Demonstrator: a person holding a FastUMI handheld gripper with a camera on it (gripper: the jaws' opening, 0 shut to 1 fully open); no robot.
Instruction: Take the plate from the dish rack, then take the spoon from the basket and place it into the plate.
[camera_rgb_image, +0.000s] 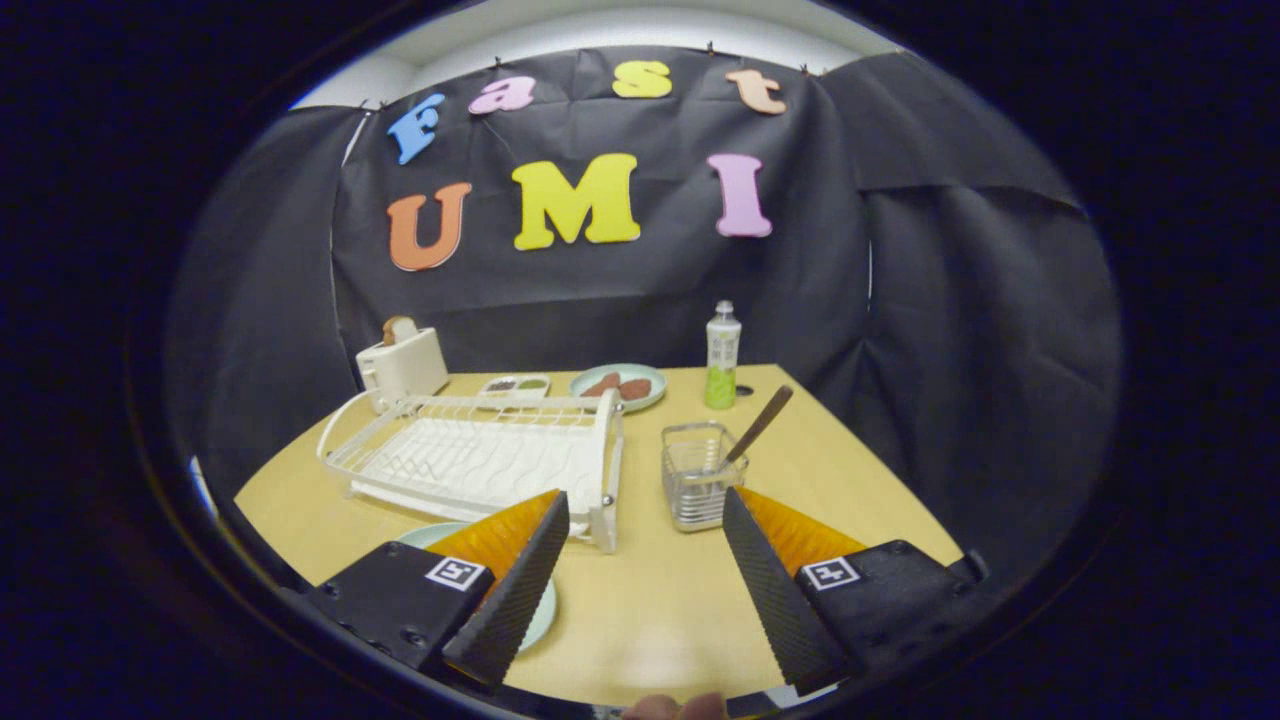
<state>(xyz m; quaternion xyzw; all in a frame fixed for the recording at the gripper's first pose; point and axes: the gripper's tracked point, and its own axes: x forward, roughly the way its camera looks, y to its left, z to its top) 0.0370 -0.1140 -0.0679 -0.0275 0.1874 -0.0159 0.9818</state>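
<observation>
The white wire dish rack stands on the wooden table, beyond my left finger, with no plate in it. A pale green plate lies flat on the table in front of the rack, mostly hidden under my left finger. A small metal wire basket stands just ahead of my right finger, and a brown-handled spoon leans out of it toward the right. My gripper is open above the table, nothing between its fingers.
At the back of the table stand a white toaster with bread in it, a small tray, a green plate with brown food and a bottle with green liquid. Bare tabletop lies between my fingers.
</observation>
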